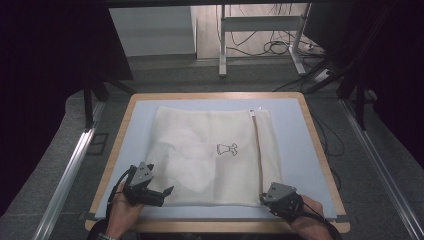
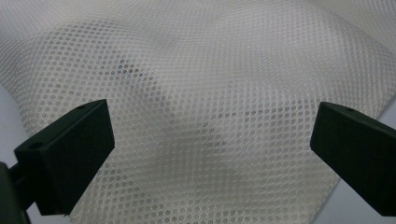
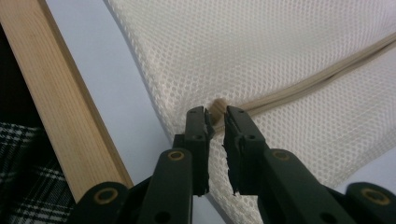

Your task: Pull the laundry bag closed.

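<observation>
- Right gripper view: right gripper (image 3: 215, 119) pinches the zipper end (image 3: 217, 108) of the cream mesh laundry bag (image 3: 261, 56); such a thin bite might slip.
- Left gripper (image 2: 210, 140) hovers wide open over the mesh, so the bag could drag.

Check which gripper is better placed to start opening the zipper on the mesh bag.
Right. The right gripper has its jaws nearly closed around the near end of the zipper at the mesh bag corner. The left gripper stands wide open over plain mesh, apart from the zipper, probably better for holding the bag down.
</observation>
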The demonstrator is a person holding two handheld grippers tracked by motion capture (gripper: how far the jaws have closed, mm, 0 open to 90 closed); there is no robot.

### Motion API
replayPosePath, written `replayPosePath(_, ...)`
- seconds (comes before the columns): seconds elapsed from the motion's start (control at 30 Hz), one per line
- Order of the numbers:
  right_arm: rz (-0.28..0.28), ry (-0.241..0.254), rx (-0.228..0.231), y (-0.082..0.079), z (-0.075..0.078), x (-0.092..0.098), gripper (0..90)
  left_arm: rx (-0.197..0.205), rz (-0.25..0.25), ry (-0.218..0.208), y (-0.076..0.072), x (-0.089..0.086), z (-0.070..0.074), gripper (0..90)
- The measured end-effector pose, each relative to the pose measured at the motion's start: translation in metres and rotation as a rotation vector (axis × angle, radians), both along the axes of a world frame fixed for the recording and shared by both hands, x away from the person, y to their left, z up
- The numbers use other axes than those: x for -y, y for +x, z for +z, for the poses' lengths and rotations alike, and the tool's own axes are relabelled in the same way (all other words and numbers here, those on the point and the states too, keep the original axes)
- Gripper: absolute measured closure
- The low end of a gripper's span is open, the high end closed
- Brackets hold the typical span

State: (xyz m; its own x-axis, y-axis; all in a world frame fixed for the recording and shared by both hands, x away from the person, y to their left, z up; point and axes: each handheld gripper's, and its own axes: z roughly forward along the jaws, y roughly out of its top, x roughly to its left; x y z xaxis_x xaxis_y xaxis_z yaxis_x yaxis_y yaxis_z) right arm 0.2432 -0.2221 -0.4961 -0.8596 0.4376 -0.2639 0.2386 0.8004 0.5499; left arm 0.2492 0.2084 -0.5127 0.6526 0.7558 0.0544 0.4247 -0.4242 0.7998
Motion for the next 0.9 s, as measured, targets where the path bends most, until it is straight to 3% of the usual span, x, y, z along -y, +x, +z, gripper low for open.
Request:
replayPosePath(0.2, -0.005, 0.018, -0.018, 0.003, -0.001, 0.000, 80.2, -0.002, 0.001, 0.004, 0.000, 0.000, 0.000, 0.0)
replayPosePath(0.33, -0.033, 0.055, -0.041, 0.008, -0.001, 0.004, 73.5, -0.001, 0.000, 0.011, 0.001, 0.001, -0.001, 0.0)
replayPosePath(0.37, -0.050, 0.100, -0.058, 0.013, 0.000, 0.007, 69.9, -0.004, -0.001, 0.014, 0.001, 0.001, -0.001, 0.0)
replayPosePath(0.4, -0.050, 0.100, -0.058, 0.013, 0.000, 0.007, 69.9, -0.004, -0.001, 0.014, 0.001, 0.001, -0.001, 0.0)
replayPosePath(0.43, -0.053, 0.147, -0.090, 0.018, 0.000, 0.009, 66.1, -0.006, 0.001, 0.020, 0.001, 0.002, -0.001, 0.0)
replayPosePath(0.47, -0.057, 0.162, -0.111, 0.020, -0.001, 0.009, 65.0, -0.006, 0.001, 0.021, 0.001, 0.002, -0.001, 0.0)
replayPosePath(0.53, -0.052, 0.168, -0.120, 0.023, -0.002, 0.009, 64.2, -0.007, 0.001, 0.020, 0.001, 0.002, -0.001, 0.0)
replayPosePath(0.57, -0.046, 0.175, -0.153, 0.027, -0.005, 0.007, 62.0, -0.005, 0.002, 0.021, 0.001, 0.002, -0.001, 0.0)
replayPosePath(0.67, -0.044, 0.167, -0.182, 0.034, -0.009, 0.005, 61.4, -0.006, 0.002, 0.020, 0.002, 0.002, -0.001, 0.0)
replayPosePath(0.9, -0.030, 0.169, -0.220, 0.035, -0.007, 0.007, 70.9, -0.005, 0.001, 0.021, 0.002, 0.002, -0.001, 0.0)
